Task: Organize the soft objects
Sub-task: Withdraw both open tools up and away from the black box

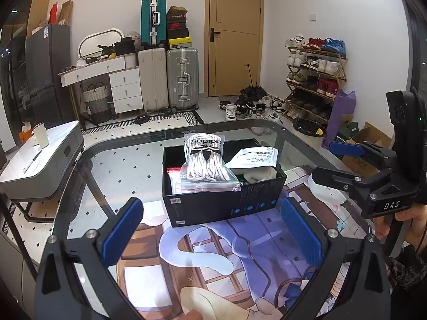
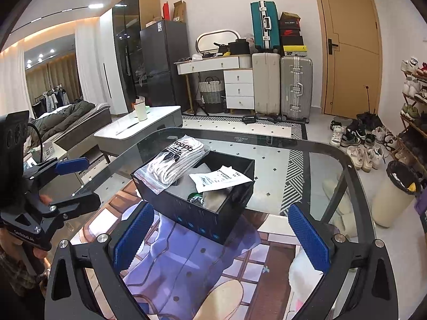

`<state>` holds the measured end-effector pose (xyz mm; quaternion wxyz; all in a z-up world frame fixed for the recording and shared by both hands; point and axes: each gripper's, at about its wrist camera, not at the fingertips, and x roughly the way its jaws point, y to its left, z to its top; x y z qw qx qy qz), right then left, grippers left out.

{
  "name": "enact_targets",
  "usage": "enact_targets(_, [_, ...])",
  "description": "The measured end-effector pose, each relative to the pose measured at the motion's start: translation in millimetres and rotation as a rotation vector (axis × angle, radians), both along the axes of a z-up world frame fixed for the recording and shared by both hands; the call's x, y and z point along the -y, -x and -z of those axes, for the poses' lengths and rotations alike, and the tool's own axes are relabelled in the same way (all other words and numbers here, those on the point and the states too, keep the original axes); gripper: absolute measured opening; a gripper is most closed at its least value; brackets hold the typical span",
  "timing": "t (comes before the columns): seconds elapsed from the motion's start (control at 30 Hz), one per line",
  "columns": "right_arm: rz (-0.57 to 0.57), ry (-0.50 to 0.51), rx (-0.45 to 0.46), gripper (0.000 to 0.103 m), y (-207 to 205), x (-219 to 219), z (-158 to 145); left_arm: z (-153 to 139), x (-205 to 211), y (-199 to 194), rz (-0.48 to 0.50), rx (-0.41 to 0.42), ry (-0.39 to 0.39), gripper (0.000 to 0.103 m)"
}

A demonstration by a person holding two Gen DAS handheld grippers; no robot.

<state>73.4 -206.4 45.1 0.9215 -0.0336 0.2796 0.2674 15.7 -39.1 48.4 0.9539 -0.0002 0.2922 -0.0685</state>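
Observation:
A black open box [image 1: 213, 205] [image 2: 202, 218] stands on the glass table. A clear zip bag of white adidas socks [image 1: 205, 164] [image 2: 176, 161] leans in it, half over the rim. A white printed packet [image 1: 253, 156] [image 2: 220, 178] lies on beige cloth [image 1: 260, 174] [image 2: 216, 200] inside, beside a green-white item [image 2: 196, 199]. My left gripper [image 1: 210, 229] [image 2: 73, 182] is open and empty, just short of the box. My right gripper [image 2: 221, 232] [image 1: 339, 162] is open and empty, near the box's right corner.
The glass table [image 1: 120, 160] [image 2: 307, 165] covers a cartoon-print mat [image 1: 213, 253] [image 2: 192, 261]. A white low table with a cup [image 1: 42, 157] [image 2: 138, 125] stands to the left. Suitcases, a dresser, a shoe rack [image 1: 315, 80] and a bin [image 2: 395, 194] ring the room.

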Motion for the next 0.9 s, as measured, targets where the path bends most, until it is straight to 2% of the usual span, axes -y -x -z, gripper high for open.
enact_targets(0.27, [0.016, -0.017, 0.04, 0.102, 1, 4, 10, 17, -8, -3, -0.028, 0.005, 0.039, 0.103])
enact_targets(0.9, [0.011, -0.016, 0.037, 0.102, 0, -2, 30, 40, -14, -7, -0.03, 0.015, 0.054, 0.103])
